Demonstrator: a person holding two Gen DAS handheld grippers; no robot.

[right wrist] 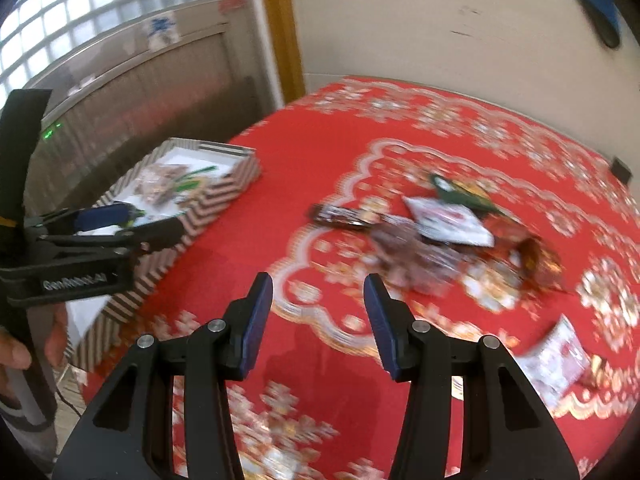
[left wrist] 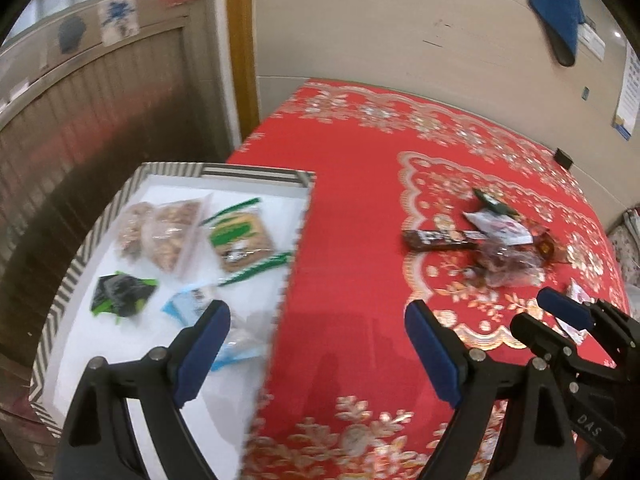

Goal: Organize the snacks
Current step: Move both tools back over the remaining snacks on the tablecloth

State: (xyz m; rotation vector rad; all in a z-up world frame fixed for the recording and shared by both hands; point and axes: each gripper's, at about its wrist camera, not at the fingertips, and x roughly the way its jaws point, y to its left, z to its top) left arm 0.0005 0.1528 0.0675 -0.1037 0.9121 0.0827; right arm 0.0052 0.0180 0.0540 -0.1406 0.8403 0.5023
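A tray with a zigzag-striped rim (left wrist: 132,188) (right wrist: 224,196) sits at the left edge of the red tablecloth. It holds bags of nuts (left wrist: 164,232), a green cracker packet (left wrist: 240,240), a black-green packet (left wrist: 120,292) and a blue packet (left wrist: 188,304). A loose pile lies mid-table: a dark bar (left wrist: 440,238) (right wrist: 340,216), a white packet (left wrist: 500,226) (right wrist: 448,220), a green packet (right wrist: 460,192) and a clear bag (left wrist: 508,264). My left gripper (left wrist: 316,312) (right wrist: 136,222) hangs open over the tray's right rim, holding nothing. My right gripper (right wrist: 318,284) (left wrist: 548,320) is open and holds nothing, short of the pile.
Another white-red packet (right wrist: 556,360) lies alone near the right front. A small black object (left wrist: 563,158) sits at the table's far right edge. A wall and a wooden door frame (left wrist: 240,60) stand behind the table. A hand (right wrist: 16,352) holds the left gripper's handle.
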